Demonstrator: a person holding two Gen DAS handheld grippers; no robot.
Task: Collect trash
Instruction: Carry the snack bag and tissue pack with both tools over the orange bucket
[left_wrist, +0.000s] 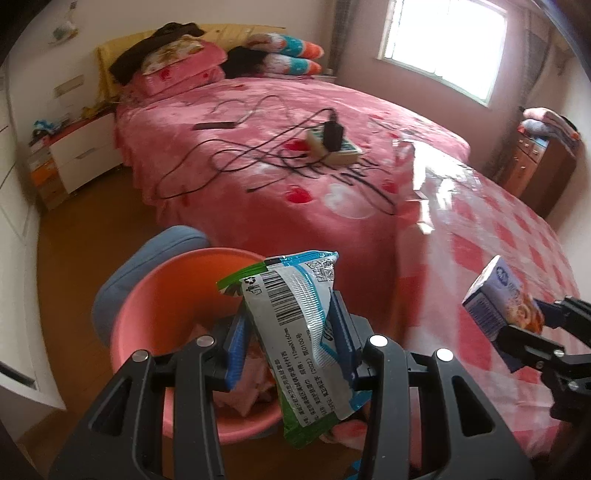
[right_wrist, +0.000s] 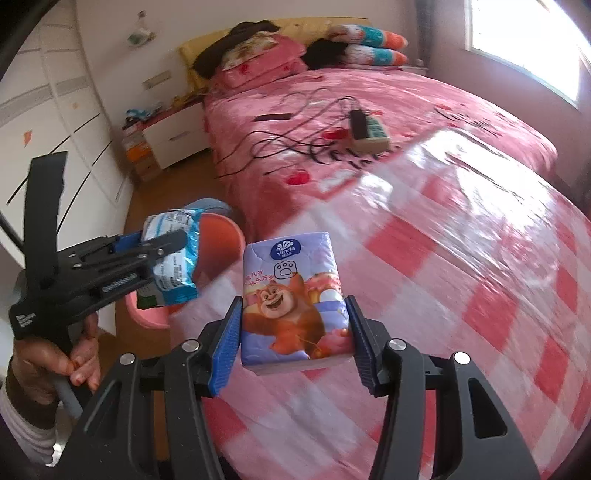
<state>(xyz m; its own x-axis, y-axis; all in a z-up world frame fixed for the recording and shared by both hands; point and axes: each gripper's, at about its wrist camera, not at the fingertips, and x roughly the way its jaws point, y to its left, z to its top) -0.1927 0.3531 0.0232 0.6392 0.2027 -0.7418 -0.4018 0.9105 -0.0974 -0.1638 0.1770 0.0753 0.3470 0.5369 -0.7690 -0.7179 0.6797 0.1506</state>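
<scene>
Left gripper, from its own wrist view: clamped on a crinkled plastic wrapper, blue pads pressing both sides, package standing tall and leaning over the pink bin. Hanging above the bin's mouth, lower end of the wrapper already past the near rim. Thin film, loosely pinched around its middle; likely to slip or twist out early and land beside the bin on the wooden floor if released off-centre. Right gripper visible well to the right of the bin, carrying the tissue pack over the checked cloth. From the right wrist view: right gripper closed on that tissue pack, pads squeezing its two long edges, bear print facing up. Pack well right of the bin, not yet above it. Soft pack, so risk of bulging and sliding out under a shallow grip. Left gripper with the wrapper sits directly over the bin, so a collision seems possible should both tools crowd the same opening at once. Hand holding the left tool low, below the bin.
</scene>
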